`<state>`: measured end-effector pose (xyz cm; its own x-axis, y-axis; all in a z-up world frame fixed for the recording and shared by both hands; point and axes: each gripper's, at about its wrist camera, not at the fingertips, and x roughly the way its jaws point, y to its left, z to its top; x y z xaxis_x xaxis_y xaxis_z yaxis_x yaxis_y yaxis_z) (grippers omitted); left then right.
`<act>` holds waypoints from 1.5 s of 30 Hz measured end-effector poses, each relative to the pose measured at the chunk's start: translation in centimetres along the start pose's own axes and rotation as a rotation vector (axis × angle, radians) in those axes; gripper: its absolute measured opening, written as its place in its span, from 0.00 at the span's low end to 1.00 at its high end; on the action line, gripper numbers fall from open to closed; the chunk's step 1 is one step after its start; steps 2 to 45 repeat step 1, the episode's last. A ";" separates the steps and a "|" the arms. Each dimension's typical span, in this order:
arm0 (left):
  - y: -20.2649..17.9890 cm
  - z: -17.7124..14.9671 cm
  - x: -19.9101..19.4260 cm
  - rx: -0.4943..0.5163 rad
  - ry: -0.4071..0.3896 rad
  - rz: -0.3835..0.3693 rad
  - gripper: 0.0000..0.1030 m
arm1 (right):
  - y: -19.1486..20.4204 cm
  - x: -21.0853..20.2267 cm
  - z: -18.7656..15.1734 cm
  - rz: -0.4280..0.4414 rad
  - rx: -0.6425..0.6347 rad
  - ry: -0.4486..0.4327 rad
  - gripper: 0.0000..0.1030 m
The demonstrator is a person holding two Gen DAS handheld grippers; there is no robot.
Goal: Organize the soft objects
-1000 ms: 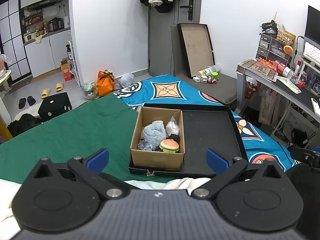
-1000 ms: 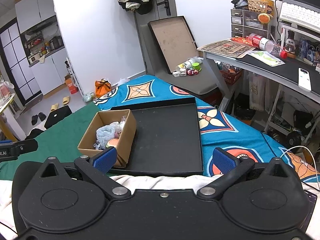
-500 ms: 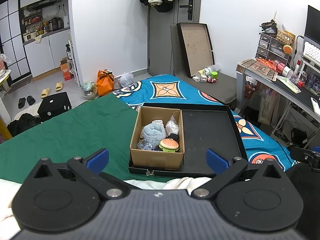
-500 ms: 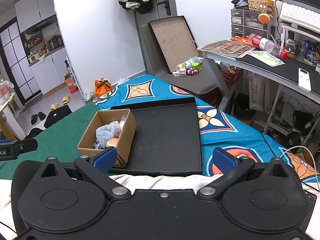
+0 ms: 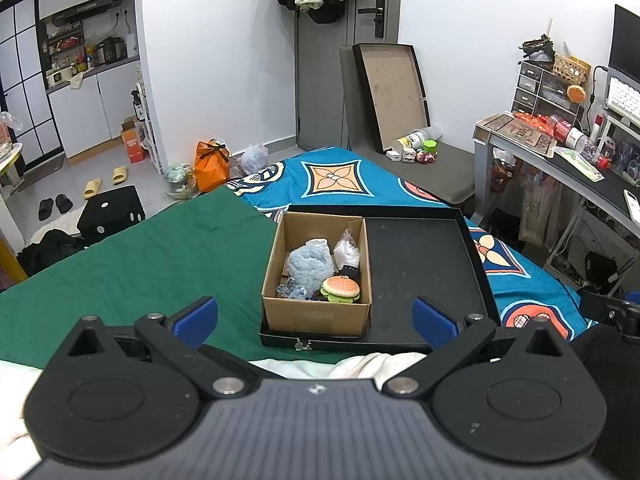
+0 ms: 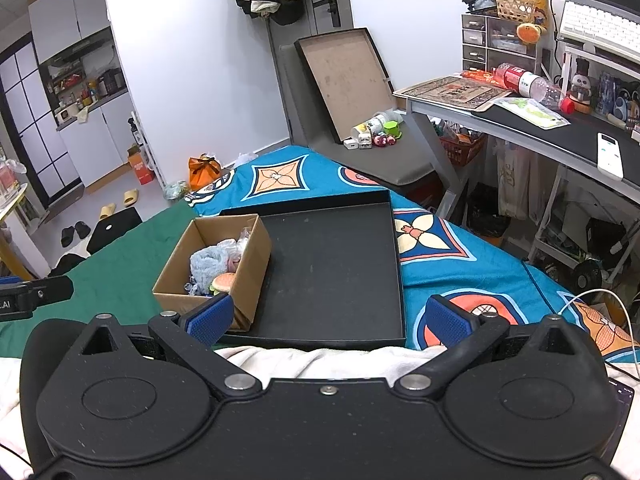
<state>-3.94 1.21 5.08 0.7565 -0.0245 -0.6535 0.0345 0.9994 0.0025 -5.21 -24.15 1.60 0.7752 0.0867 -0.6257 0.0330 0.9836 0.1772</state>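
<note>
Here my left tongs [image 5: 315, 316] stand wide apart and empty, low over the near edge of the bed, and my right tongs [image 6: 327, 318] gape just as wide, holding nothing either. The left view looks straight down into the cardboard box [image 5: 316, 314], where I can see a burger-shaped soft toy [image 5: 341, 289] at the near right corner, a fluffy blue bundle [image 5: 310, 266] beside it and a clear bag [image 5: 348, 249] behind; the right view sees the box [image 6: 244, 280] from the side, its wall hiding most of that. The right view alone shows the white cable [image 6: 624, 312] by the bed's right edge. Both tongs point forward, level, side by side. The box sits in the left end of a shallow black tray [image 5: 424, 268], the rest of it bare. The tray lies on the bed, where a green cloth [image 5: 140, 256] meets a blue patterned cover [image 5: 340, 176]. Beyond are a cluttered counter [image 6: 532, 128] on the right, and a door with clothes hung on it.
</note>
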 end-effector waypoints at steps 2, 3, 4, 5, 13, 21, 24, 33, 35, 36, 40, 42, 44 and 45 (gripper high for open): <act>0.0 0.0 0.0 0.001 0.001 0.000 1.00 | 0.0 0.0 0.0 0.000 0.000 -0.001 1.00; 0.0 0.0 0.0 0.001 0.001 0.000 1.00 | 0.0 0.0 0.0 0.000 0.000 -0.001 1.00; 0.0 0.0 0.0 0.001 0.001 0.000 1.00 | 0.0 0.0 0.0 0.000 0.000 -0.001 1.00; 0.0 0.0 0.0 0.001 0.001 0.000 1.00 | 0.0 0.0 0.0 0.000 0.000 -0.001 1.00; 0.0 0.0 0.0 0.001 0.001 0.000 1.00 | 0.0 0.0 0.0 0.000 0.000 -0.001 1.00; 0.0 0.0 0.0 0.001 0.001 0.000 1.00 | 0.0 0.0 0.0 0.000 0.000 -0.001 1.00; 0.0 0.0 0.0 0.001 0.001 0.000 1.00 | 0.0 0.0 0.0 0.000 0.000 -0.001 1.00; 0.0 0.0 0.0 0.001 0.001 0.000 1.00 | 0.0 0.0 0.0 0.000 0.000 -0.001 1.00; 0.0 0.0 0.0 0.001 0.001 0.000 1.00 | 0.0 0.0 0.0 0.000 0.000 -0.001 1.00; 0.0 0.0 0.0 0.001 0.001 0.000 1.00 | 0.0 0.0 0.0 0.000 0.000 -0.001 1.00; 0.0 0.0 0.0 0.001 0.001 0.000 1.00 | 0.0 0.0 0.0 0.000 0.000 -0.001 1.00; 0.0 0.0 0.0 0.001 0.001 0.000 1.00 | 0.0 0.0 0.0 0.000 0.000 -0.001 1.00; 0.0 0.0 0.0 0.001 0.001 0.000 1.00 | 0.0 0.0 0.0 0.000 0.000 -0.001 1.00; 0.0 0.0 0.0 0.001 0.001 0.000 1.00 | 0.0 0.0 0.0 0.000 0.000 -0.001 1.00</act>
